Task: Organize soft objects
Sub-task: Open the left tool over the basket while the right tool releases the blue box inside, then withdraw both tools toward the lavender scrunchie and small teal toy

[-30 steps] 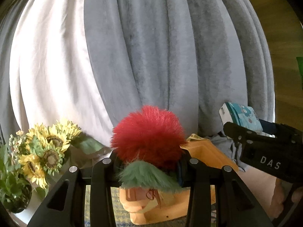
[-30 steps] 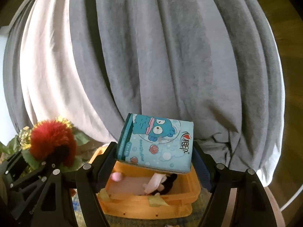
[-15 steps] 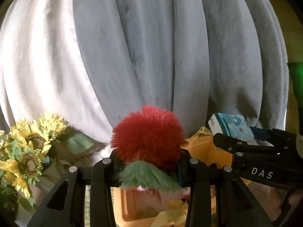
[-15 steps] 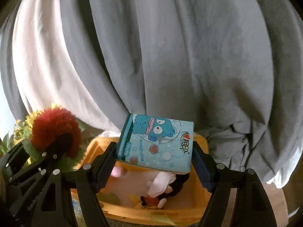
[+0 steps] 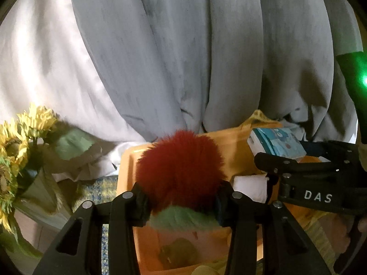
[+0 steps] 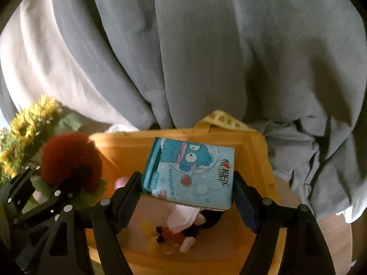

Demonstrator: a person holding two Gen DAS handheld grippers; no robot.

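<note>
My left gripper [image 5: 181, 202] pinches the red pom-pom [image 5: 180, 169] and my right gripper [image 6: 187, 197] clamps the tissue pack [image 6: 190, 174], both mid-frame above the orange bin [image 6: 259, 151], so I'd lower before letting go.

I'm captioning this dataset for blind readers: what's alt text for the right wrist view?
The right gripper holds a blue cartoon tissue pack over an orange bin containing a plush toy.
</note>
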